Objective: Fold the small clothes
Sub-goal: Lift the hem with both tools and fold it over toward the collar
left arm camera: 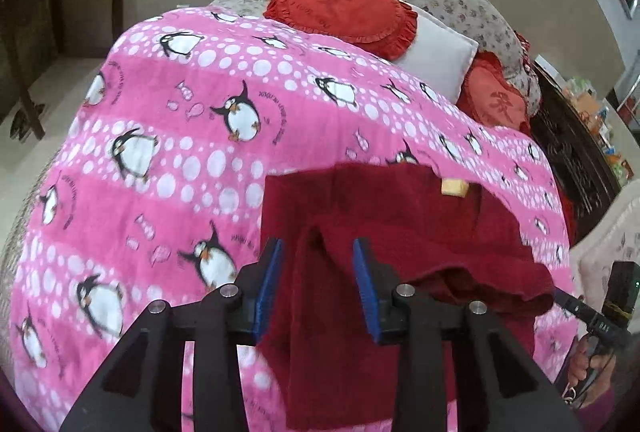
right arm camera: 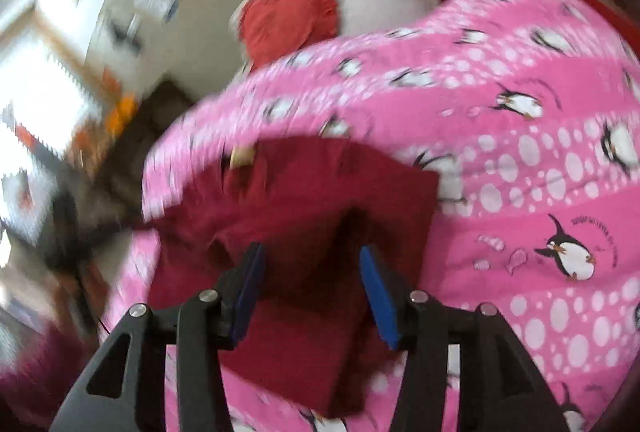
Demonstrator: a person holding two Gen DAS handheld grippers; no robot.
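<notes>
Soft, floppy maroon garment (left arm camera: pixel 400 232) on the bed (left arm camera: pixel 160 152). Left hand-held gripper (left arm camera: pixel 318 288) and right hand-held gripper (right arm camera: pixel 312 292) gape wide, empty. Pinch its six o'clock hem.

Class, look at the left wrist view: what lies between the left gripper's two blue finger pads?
In the left wrist view, a raised fold of the dark red garment lies in the gap of the left gripper, whose jaws stand apart above the pink penguin blanket.

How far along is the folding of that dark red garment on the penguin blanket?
Partly done, it seems. The red garment lies on the pink blanket with layers already doubled over, though its right edge is bunched. In hand: both hand-held grippers, left and right, hover open over it, gripping nothing. Left: probably smoothing and a final fold. The right view is blurred, so details there are uncertain.
</notes>
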